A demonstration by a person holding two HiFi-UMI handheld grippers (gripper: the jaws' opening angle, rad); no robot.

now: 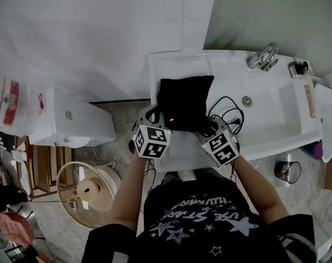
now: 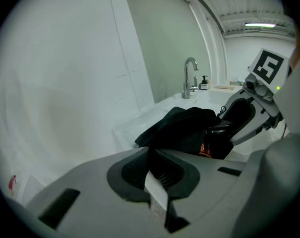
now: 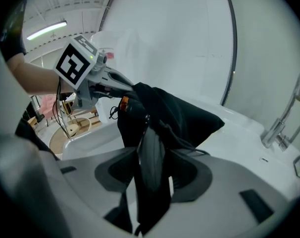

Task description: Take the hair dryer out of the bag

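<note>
Left hand-held gripper (image 2: pixel 157 168) sits at the near left corner of a black cloth drawstring bag (image 1: pixel 183 96). Its jaws are drawn close together, with the bag's near edge caught at their tips. The right hand-held gripper (image 3: pixel 150 157) is at the bag's near right corner, and its jaws are clamped on a fold of the same black cloth, which runs down between the pads. Both marker cubes face up toward the head camera, and the two grippers are near each other with the bag's mouth between them.

The bag lies on the left part of a white moulded sink counter (image 1: pixel 275 126), its closed end toward the far wall. The black hair dryer (image 1: pixel 173 119) is inside the bag. Only a dark part with a small orange spot shows at the near mouth, between the two grippers. A black power cord (image 1: pixel 227 108) lies in loops on the counter just right of the bag, near the round drain. A chrome tap (image 1: pixel 264 56) stands at the far right of the basin, well apart from the bag. On the floor at the near left stands a white round fan (image 1: pixel 92 190).
</note>
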